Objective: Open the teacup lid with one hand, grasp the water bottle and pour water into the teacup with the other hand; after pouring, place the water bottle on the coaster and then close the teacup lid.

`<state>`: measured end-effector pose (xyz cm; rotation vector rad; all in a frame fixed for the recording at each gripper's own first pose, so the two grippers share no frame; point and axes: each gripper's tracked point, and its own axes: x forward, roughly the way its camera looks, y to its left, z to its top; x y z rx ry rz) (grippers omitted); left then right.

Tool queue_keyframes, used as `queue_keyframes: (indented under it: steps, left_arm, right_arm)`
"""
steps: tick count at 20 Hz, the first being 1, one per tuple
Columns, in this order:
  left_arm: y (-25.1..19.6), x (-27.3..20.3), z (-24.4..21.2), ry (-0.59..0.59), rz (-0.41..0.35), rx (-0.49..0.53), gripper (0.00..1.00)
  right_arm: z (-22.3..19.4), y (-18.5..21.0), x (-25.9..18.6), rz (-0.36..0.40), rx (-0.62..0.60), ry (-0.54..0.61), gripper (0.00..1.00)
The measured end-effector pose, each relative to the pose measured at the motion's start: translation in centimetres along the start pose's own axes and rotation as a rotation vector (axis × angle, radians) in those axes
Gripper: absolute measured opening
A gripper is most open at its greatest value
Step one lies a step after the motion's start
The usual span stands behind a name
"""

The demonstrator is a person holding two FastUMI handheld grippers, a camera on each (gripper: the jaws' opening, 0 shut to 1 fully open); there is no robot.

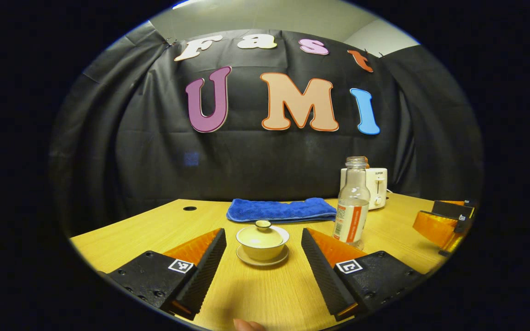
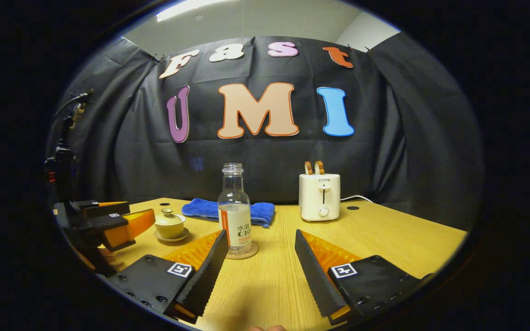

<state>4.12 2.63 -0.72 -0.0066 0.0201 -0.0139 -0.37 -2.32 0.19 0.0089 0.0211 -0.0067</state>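
Standing on coaster (image 2: 242,252): water bottle (image 2: 234,209).

A folded blue towel (image 1: 281,210) lies at mid-frame on the wooden desk (image 2: 384,239), near the black cloth wall. A white toaster (image 2: 319,196) with two bread slices (image 2: 314,167) standing in its slots sits right of centre, its cord trailing right.
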Motion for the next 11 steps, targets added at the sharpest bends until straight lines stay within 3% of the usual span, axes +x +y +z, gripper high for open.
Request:
queue_keyframes:
  steps: [1,2,5,6,11]
  left_arm:
    - [-0.4,-0.7,-0.2,-0.003,0.0,0.001,0.96]
    - [-0.6,-1.4,0.0,-0.005,0.003,0.001,0.96]
    - [-1.1,-3.3,-0.1,-0.006,0.013,0.002,0.96]
    - [-1.1,-3.9,-0.2,-0.002,0.02,0.002,0.96]
    - [-1.6,-5.8,-0.2,-0.002,0.028,0.002,0.96]
  right_arm:
    - [0.0,0.4,-0.5,0.0,0.0,0.001,0.88]
    - [0.0,0.9,-0.9,0.008,0.001,0.001,0.93]
    - [0.1,2.3,-2.2,0.03,0.002,0.002,0.93]
    - [0.1,2.7,-2.6,0.036,0.002,0.003,0.88]
    - [0.3,3.4,-3.4,0.03,0.002,0.008,0.93]
